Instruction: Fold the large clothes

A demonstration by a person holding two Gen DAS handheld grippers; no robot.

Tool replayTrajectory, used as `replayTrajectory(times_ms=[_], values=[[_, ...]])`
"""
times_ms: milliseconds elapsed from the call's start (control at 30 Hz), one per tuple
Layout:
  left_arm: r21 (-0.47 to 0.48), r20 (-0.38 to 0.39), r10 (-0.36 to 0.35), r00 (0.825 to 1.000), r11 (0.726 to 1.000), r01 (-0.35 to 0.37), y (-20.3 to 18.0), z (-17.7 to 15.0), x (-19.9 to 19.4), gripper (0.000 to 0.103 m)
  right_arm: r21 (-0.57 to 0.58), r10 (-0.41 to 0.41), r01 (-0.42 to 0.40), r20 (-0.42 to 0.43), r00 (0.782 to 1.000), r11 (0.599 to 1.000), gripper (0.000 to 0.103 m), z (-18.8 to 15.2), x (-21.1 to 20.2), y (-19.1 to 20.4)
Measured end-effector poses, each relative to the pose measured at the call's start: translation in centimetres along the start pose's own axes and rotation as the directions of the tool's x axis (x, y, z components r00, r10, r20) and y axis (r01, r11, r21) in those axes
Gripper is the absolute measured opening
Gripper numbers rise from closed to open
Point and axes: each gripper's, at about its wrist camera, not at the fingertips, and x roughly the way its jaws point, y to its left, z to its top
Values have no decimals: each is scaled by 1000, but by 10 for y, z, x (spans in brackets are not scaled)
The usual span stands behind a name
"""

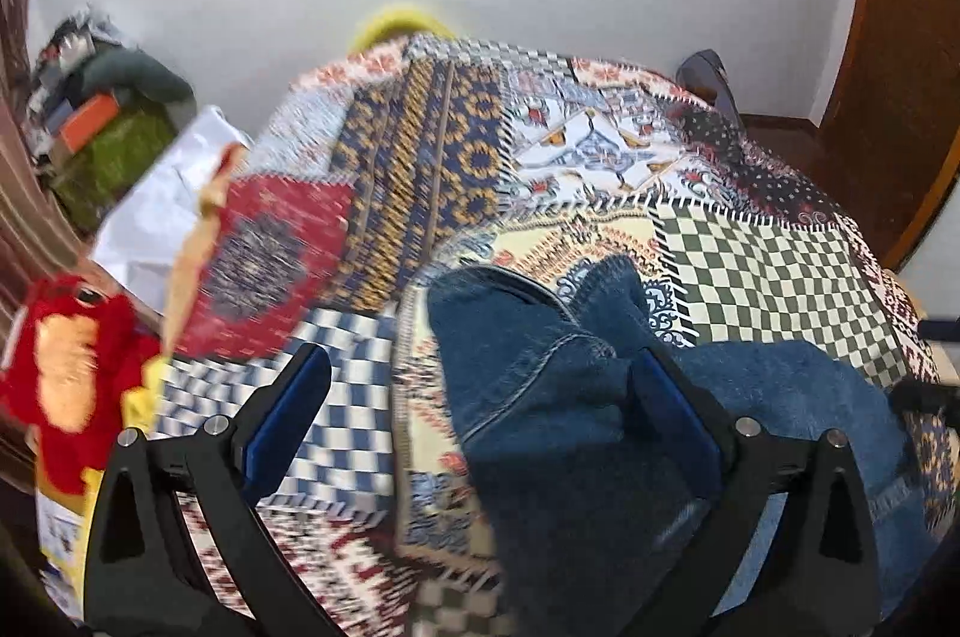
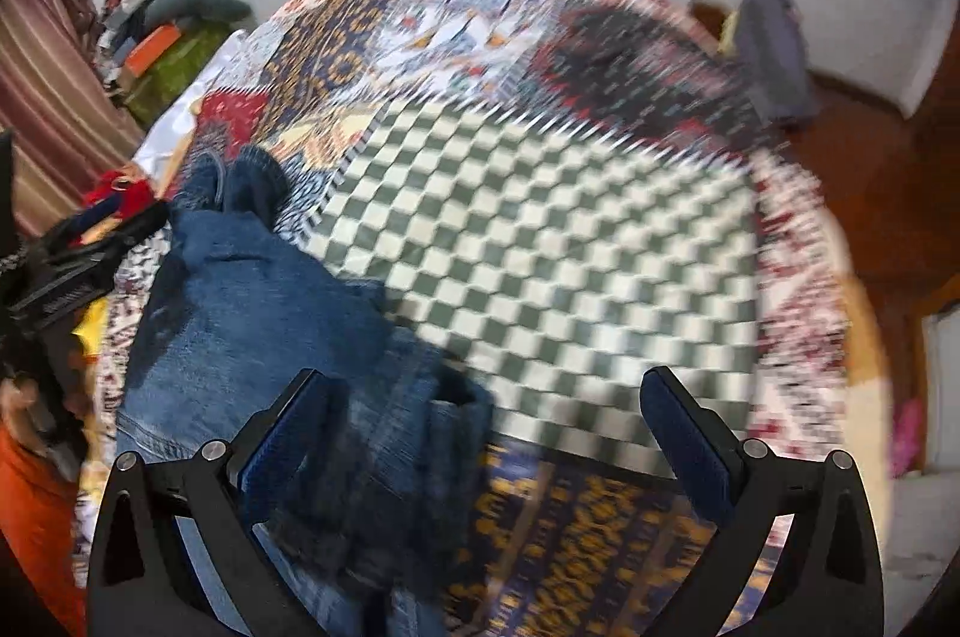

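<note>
A pair of blue jeans lies on a patchwork bedspread, its two leg ends pointing away from me. My left gripper is open over the jeans, the right finger against the denim and the left finger over the bare spread. In the right wrist view the jeans stretch along the left side. My right gripper is open above their near part, the left finger over denim and the right finger over the spread. Both views are motion-blurred.
A red and yellow cloth lies at the bed's left edge beside white fabric. A clutter pile stands against the far left wall. A grey garment hangs at the far right, near a wooden door.
</note>
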Motion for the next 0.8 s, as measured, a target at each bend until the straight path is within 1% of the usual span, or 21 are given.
replayTrajectory(times_ms=[67, 133, 200, 300, 367, 433, 500, 533, 600, 667, 700, 733, 767, 800], values=[[2, 9, -37, 999, 999, 37, 7, -1, -19, 102, -30, -20, 21, 35, 999, 999, 103, -3, -20, 3], [0, 13, -70, 997, 998, 70, 11, -6, -35, 102, -50, -6, 10, 65, 998, 999, 103, -7, -37, 7], [-2, 1, -116, 993, 993, 116, 15, -15, -49, 102, -76, 21, -14, 86, 996, 997, 103, -14, -54, 16], [-5, -38, -173, 984, 985, 173, 16, -33, -61, 102, -117, 64, -52, 100, 993, 992, 103, -27, -68, 32], [-15, -76, -216, 973, 976, 215, 16, -45, -62, 102, -134, 95, -83, 84, 992, 987, 103, -35, -65, 42], [-53, -135, -273, 952, 962, 269, 17, -61, -57, 102, -137, 116, -107, 55, 992, 985, 103, -42, -58, 47], [-101, -204, -332, 921, 943, 317, 17, -78, -48, 102, -129, 131, -130, -3, 991, 983, 103, -48, -39, 47], [-122, -227, -357, 906, 933, 338, 16, -87, -43, 102, -117, 133, -136, -30, 991, 984, 103, -50, -29, 46], [-147, -249, -392, 885, 919, 366, 11, -98, -37, 102, -53, 158, -164, -106, 982, 985, 103, -57, -4, 36], [-185, -270, -437, 858, 898, 399, 9, -109, -27, 102, 24, 217, -216, -150, 965, 976, 103, -62, 13, 24], [-214, -273, -463, 843, 884, 416, 10, -111, -21, 102, 93, 286, -273, -176, 942, 958, 103, -64, 24, 15], [-252, -276, -495, 824, 864, 435, 12, -113, -15, 102, 159, 353, -325, -202, 914, 932, 103, -66, 35, 7], [-317, -278, -543, 793, 831, 458, 15, -115, -6, 102, 185, 383, -348, -212, 899, 919, 103, -66, 40, 4], [-364, -280, -573, 770, 806, 467, 18, -116, 2, 102, 207, 416, -374, -224, 882, 904, 103, -67, 48, 2]])
